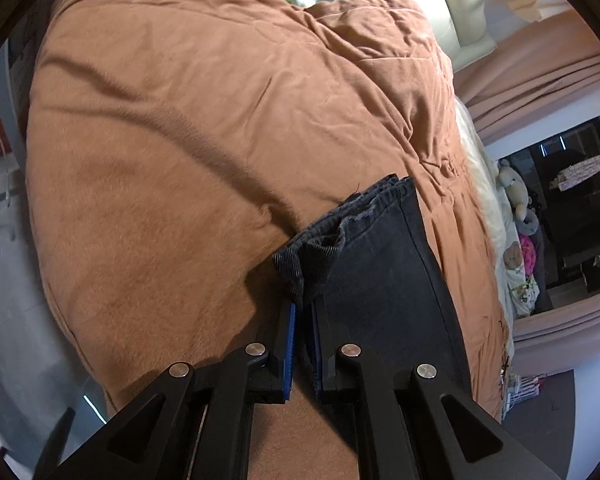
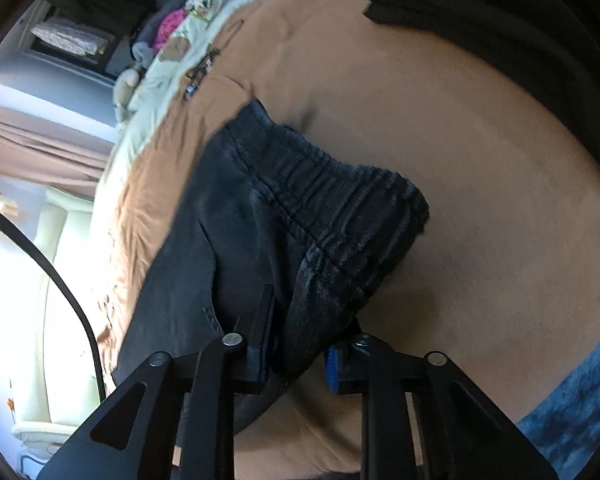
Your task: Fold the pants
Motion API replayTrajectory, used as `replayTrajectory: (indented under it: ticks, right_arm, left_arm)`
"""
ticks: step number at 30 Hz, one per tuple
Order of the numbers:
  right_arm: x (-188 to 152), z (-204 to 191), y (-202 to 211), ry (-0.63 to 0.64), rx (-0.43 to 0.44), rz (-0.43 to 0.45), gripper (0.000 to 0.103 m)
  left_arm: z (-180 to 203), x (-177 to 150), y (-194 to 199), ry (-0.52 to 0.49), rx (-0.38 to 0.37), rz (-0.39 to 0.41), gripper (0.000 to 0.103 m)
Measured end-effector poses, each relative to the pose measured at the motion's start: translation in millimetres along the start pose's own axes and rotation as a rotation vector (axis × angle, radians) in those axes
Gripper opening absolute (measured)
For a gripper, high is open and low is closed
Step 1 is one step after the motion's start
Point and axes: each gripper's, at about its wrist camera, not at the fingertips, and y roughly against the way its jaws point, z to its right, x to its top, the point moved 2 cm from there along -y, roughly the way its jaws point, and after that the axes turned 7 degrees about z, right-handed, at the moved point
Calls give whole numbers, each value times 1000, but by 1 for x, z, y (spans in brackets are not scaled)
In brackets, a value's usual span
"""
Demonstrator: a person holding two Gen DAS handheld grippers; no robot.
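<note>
Dark grey pants (image 1: pixel 380 272) lie folded lengthwise on a brown bedspread (image 1: pixel 180 140). In the left wrist view my left gripper (image 1: pixel 304 304) is shut on the frayed hem end, with cloth bunched between its blue pads. In the right wrist view the ribbed elastic waistband (image 2: pixel 340 200) of the pants (image 2: pixel 228 208) droops over my right gripper (image 2: pixel 308 320). Its jaws stand apart with the waistband cloth between them. The right blue pad (image 2: pixel 332 364) shows bare beside the cloth. The right fingertip is hidden under the waistband.
The brown bedspread (image 2: pixel 480 160) spreads wide around the pants. Stuffed toys (image 1: pixel 512 192) and pink curtains (image 1: pixel 540 80) line the bed's far side. A cream headboard (image 1: pixel 460 0) stands at the back. A fuzzy blue cloth (image 2: pixel 572 412) lies at the near edge, and a black cable (image 2: pixel 60 280) hangs left.
</note>
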Motion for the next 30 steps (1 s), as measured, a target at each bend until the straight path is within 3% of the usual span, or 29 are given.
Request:
replayTrajectory:
  ticks: [1, 3, 5, 8, 11, 17, 24, 30]
  right_arm:
    - [0, -2, 2, 14, -8, -2, 27]
    - [0, -6, 8, 34, -19, -4, 47]
    - [0, -11, 21, 70, -49, 27, 61]
    - [-5, -21, 40, 117, -62, 58, 61]
    - [-13, -42, 55, 205, -83, 97, 61]
    - [-30, -86, 57, 323, -25, 99, 61]
    - [-50, -110, 37, 416, 31, 42, 60]
    - [-60, -135, 4, 462, 68, -13, 57]
  left_arm:
    - [-1, -1, 2, 1, -6, -2, 10]
    - [-3, -3, 7, -4, -5, 0, 20]
    - [-4, -5, 12, -1, -23, 9, 43]
    - [-2, -6, 17, 3, -39, 21, 56]
    - [1, -9, 16, 19, -61, 13, 56]
    - [14, -13, 20, 29, -121, 28, 53]
    - [21, -16, 5, 11, -82, -3, 51]
    - [24, -12, -2, 1, -79, 5, 33]
